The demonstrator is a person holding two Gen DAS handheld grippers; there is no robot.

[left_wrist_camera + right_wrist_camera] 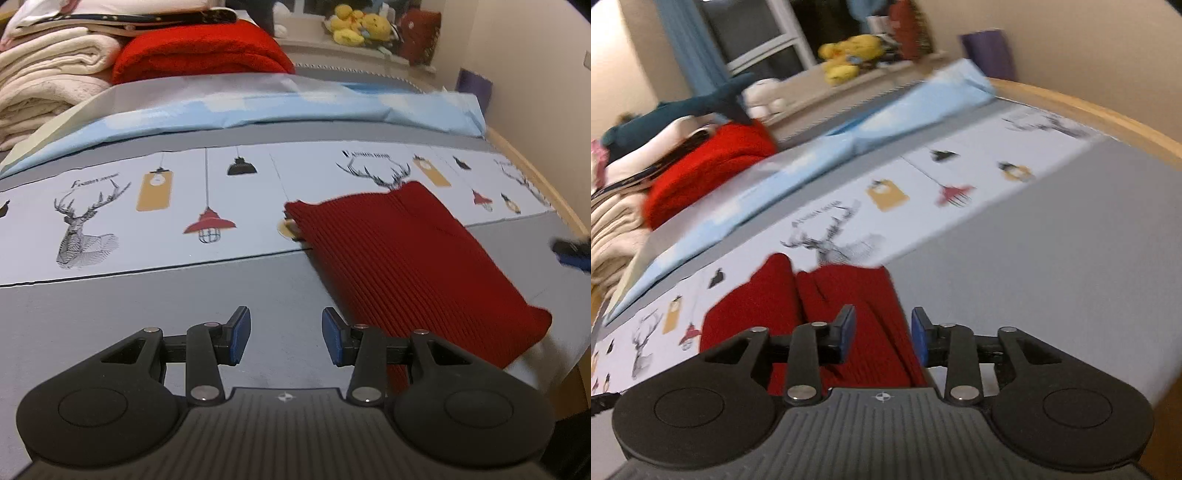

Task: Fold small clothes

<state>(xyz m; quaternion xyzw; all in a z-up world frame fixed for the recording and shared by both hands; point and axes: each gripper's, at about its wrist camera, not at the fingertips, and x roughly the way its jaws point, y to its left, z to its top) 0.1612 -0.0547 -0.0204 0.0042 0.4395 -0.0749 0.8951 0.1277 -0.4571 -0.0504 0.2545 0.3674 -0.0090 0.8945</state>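
The work surface is a bed covered by a grey sheet [110, 314] with a pale printed band of deer heads and hanging lamps [147, 206]. A folded dark red ribbed knit garment [417, 258] lies flat on it, partly over the printed band. The left gripper [286, 336] hovers just left of the garment, jaws spread, holding nothing. The right gripper [882, 334] sits above the garment's near edge, jaws spread, empty. Behind: a light blue folded sheet [258, 110], a bright red fleece blanket [199, 51], stacked cream blankets [44, 74], yellow plush toys [354, 24] on a sill, and a wooden bed frame [1089, 114].
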